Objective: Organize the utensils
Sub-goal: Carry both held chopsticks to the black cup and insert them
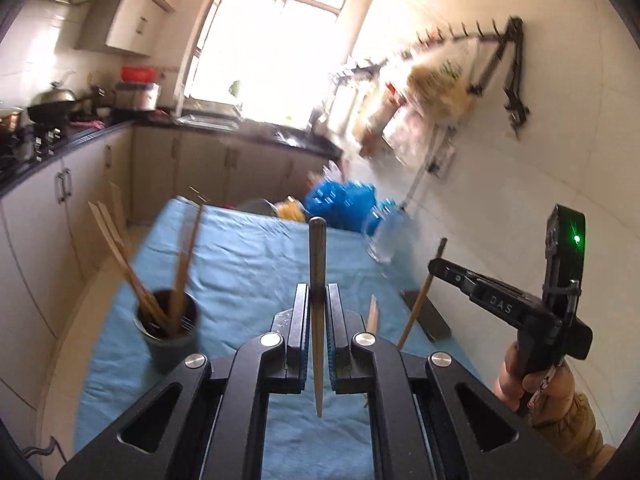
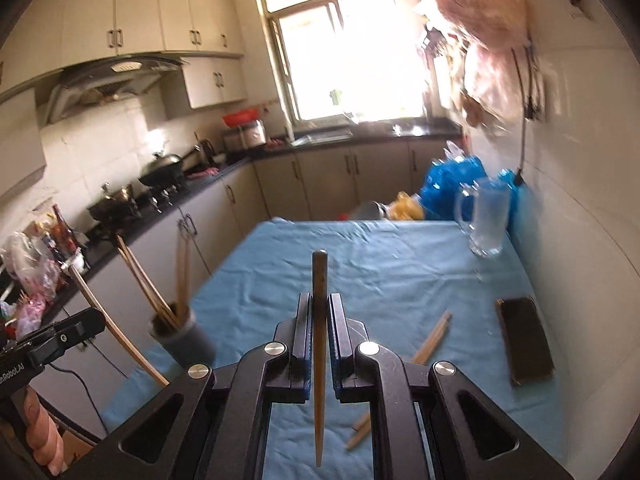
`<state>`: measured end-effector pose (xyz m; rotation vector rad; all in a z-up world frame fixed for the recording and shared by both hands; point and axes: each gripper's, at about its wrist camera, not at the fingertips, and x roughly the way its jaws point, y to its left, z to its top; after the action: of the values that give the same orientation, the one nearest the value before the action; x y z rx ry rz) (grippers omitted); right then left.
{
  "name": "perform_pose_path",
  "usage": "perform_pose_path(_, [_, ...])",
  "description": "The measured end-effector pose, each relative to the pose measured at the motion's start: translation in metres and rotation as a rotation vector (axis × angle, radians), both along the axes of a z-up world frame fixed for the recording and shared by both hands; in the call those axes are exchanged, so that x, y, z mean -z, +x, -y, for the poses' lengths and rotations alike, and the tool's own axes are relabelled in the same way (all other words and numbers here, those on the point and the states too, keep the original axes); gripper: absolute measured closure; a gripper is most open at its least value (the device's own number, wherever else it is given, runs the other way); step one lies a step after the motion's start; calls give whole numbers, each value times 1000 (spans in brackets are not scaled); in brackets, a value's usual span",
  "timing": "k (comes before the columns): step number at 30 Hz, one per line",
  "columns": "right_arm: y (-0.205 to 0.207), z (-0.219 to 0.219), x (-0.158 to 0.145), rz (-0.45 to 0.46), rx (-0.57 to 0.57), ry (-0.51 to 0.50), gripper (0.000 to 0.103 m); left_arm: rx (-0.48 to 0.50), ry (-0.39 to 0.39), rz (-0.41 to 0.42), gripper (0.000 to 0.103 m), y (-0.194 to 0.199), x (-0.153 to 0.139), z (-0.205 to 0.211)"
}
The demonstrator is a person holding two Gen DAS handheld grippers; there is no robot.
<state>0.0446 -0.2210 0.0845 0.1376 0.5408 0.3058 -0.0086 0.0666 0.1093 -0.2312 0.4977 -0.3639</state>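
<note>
My left gripper (image 1: 318, 300) is shut on one wooden chopstick (image 1: 317, 264) that stands upright between the jaws, above the blue tablecloth (image 1: 248, 264). My right gripper (image 2: 319, 308) is shut on another wooden chopstick (image 2: 319, 280), also upright. A dark holder cup (image 1: 170, 330) with several chopsticks in it stands at the table's left edge, ahead and left of both grippers; it also shows in the right wrist view (image 2: 182, 338). Loose chopsticks (image 2: 430, 338) lie on the cloth right of the right gripper. The right gripper also shows from the side in the left wrist view (image 1: 436, 266).
A glass mug (image 2: 484, 218) stands at the far right of the table by the tiled wall. A dark flat case (image 2: 524, 346) lies near the right edge. Blue bags (image 2: 452, 184) sit behind the table. A kitchen counter (image 2: 168, 204) with pots runs along the left.
</note>
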Motion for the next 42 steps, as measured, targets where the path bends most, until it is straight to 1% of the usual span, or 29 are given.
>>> perform_pose_path(8, [21,-66,-37,74,-91,45,95,-127,-8,43,96,12,-30,-63])
perform_pose_path(14, [39,-119,-64,129,-169,96,95,-187,29,101,96,19,-56,-87])
perform_pose_path(18, [53,-149,-72,153,-193,129,95,-218,43,104,96,34,-61,-101])
perform_pose_path(21, [65,-169,-68,162,-194,137,95,-225,41,65,96,56,-53,-109])
perform_pose_path(23, [75,-182,-59,161,-187,121,95,-218,39,20,96,74,-41,-112])
perform_pose_path(27, [100,-200,-31,68,-190,93,95,-197,34,-72,96,104,-14,-114])
perform_pose_path(31, [120,-203,-3,-19,-186,62,95,-183,51,-139,96,127,12,-107])
perform_pose_path(33, [129,-204,7,-55,-183,59,95,-178,56,-159,96,134,22,-103])
perform_pose_path(36, [137,-203,18,-85,-182,56,95,-181,60,-178,96,142,30,-99])
perform_pose_path(41, [147,-204,26,-111,-194,92,94,-185,63,-170,96,139,30,-96])
perform_pose_path(42, [147,-204,26,-114,-197,100,91,-187,65,-165,96,138,28,-96])
